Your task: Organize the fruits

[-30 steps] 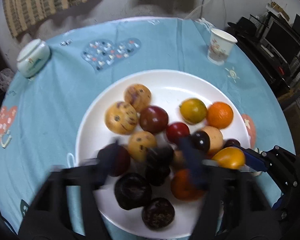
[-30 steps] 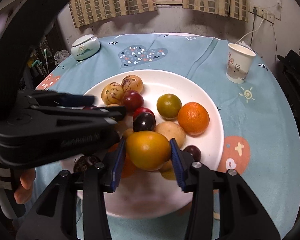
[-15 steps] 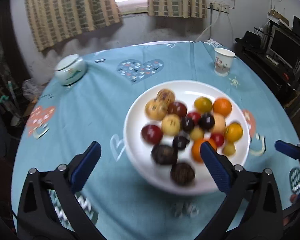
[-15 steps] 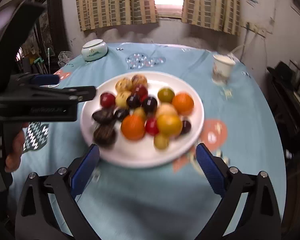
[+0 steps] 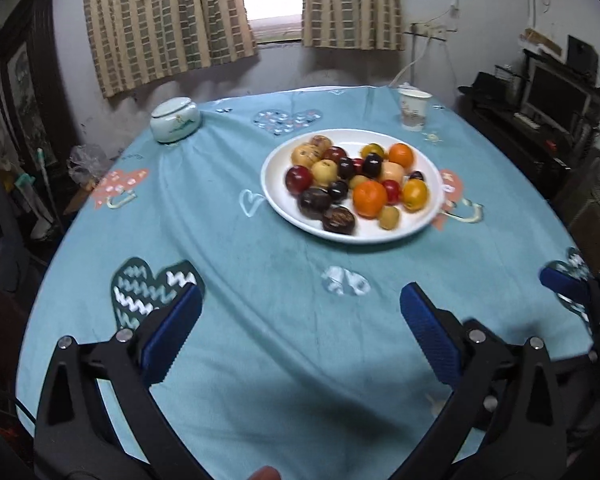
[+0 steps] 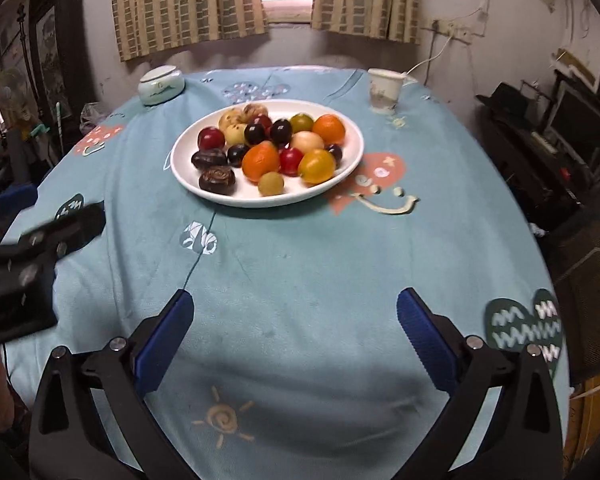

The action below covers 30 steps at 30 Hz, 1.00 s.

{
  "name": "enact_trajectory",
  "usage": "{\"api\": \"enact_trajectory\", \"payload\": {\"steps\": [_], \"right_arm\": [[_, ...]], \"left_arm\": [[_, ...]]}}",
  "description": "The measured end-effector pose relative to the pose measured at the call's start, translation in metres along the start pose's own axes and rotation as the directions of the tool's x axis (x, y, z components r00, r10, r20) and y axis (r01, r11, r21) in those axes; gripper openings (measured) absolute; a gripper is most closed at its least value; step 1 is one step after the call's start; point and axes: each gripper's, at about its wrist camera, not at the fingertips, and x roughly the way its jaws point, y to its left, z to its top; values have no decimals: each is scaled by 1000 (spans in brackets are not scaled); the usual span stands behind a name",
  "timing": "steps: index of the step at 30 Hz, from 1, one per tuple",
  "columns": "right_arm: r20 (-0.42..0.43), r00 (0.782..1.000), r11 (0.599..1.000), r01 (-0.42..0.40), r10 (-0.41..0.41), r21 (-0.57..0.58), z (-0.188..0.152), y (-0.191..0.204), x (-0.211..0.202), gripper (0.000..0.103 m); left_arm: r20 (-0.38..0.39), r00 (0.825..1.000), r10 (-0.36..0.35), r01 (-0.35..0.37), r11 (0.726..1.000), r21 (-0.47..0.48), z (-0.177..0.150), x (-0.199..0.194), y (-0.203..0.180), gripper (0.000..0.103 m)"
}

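Only the right wrist view shows the sun print and the left gripper from outside. Both grippers, left and right, now gape empty, pulled back from the plate; the right's jaws have just let go the yellow fruit, which lies on it. Blue tablecloth; cup behind the plate.

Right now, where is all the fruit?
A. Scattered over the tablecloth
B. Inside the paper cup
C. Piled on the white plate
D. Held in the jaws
C: every fruit sits on the white plate; the tablecloth around it is bare of fruit.
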Motion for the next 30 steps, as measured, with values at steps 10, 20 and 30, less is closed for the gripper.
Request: {"api": "enact_trajectory", "payload": {"steps": [10,20,30], "right_arm": [[5,1000,1000,10,-10,-4,-7,4,-7,102],[6,1000,1000,8,-8,-4,-8,7,-10,102],[5,1000,1000,11,-11,-13,-2,11,-12,102]], "left_arm": [[15,1000,-1,1,1000,-25,-9,-13,8,101],[4,1000,-12,12,999,-34,-9,-9,12,101],[3,1000,-28,28,999,-28,-9,-8,14,101]]}}
